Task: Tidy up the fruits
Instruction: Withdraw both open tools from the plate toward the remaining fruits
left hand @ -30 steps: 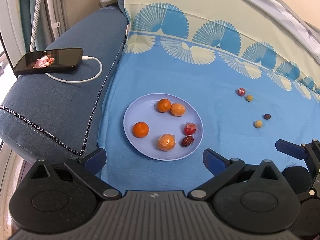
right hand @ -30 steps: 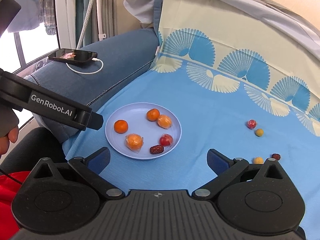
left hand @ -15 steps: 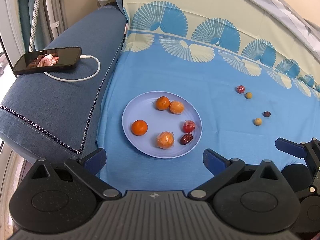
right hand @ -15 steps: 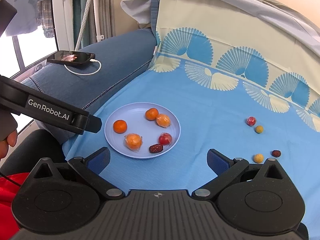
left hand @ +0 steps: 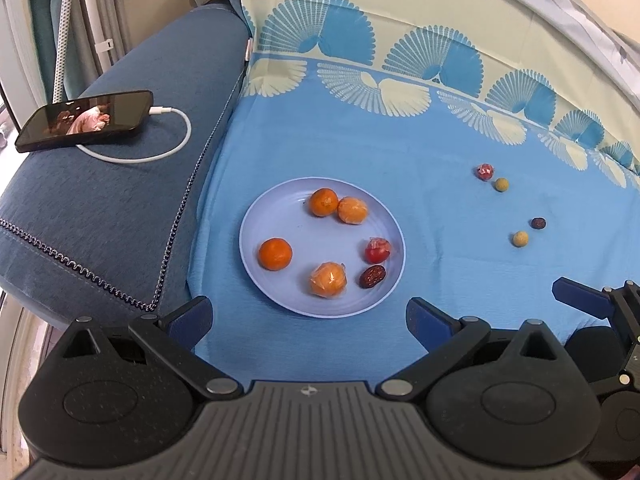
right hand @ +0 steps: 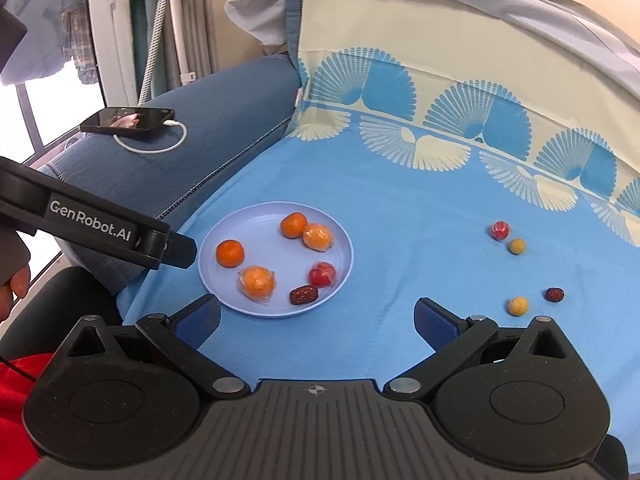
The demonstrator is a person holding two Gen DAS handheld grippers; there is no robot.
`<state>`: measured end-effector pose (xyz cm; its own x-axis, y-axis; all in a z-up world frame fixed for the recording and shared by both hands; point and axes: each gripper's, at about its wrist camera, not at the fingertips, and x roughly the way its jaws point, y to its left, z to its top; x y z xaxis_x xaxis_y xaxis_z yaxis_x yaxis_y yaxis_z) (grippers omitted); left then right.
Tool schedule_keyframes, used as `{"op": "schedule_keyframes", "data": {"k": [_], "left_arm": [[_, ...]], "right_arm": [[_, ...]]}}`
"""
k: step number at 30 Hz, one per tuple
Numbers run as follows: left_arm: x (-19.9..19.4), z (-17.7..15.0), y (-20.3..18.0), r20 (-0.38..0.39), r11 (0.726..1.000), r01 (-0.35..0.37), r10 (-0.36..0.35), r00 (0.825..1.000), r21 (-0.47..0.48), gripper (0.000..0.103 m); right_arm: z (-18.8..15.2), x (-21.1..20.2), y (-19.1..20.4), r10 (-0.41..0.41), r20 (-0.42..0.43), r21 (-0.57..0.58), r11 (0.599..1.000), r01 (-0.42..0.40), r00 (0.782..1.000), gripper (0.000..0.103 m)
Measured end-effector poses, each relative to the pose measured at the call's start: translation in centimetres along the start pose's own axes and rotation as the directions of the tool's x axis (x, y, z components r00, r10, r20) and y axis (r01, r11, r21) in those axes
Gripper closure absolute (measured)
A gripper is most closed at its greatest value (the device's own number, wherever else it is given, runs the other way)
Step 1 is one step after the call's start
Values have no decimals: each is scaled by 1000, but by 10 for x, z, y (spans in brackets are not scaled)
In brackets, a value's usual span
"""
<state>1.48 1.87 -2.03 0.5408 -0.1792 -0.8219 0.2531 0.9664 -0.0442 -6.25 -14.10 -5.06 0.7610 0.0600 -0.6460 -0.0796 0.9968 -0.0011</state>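
Right wrist view: right gripper (right hand: 316, 320) spread wide, empty, hovering short of plate (right hand: 224, 292); left gripper (left hand: 308, 320) likewise agape. Six fruits plated already. Four loose fruits (right hand: 517, 305) left on blue sheet (right hand: 400, 208), well apart rightward. Phone (right hand: 128, 120) aside on armrest; nothing blocking.

The left gripper (left hand: 308, 316) and right gripper (right hand: 318, 320) both hang with their 2 fingers spread wide, gripping nothing. At the near left, a hand (right hand: 14, 280) grasps the left gripper's handle.
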Motion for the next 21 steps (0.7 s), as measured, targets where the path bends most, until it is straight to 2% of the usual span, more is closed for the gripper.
{"op": "schedule_keyframes", "data": {"k": [9, 21], "left_arm": [[10, 9, -13, -21, 1000, -2, 3, 1000, 24, 0], [32, 30, -47, -52, 996, 15, -10, 999, 87, 0]], "right_arm": [[-2, 7, -16, -22, 3, 58, 998, 22, 1000, 1], [-8, 21, -57, -93, -22, 167, 981, 95, 995, 1]]}}
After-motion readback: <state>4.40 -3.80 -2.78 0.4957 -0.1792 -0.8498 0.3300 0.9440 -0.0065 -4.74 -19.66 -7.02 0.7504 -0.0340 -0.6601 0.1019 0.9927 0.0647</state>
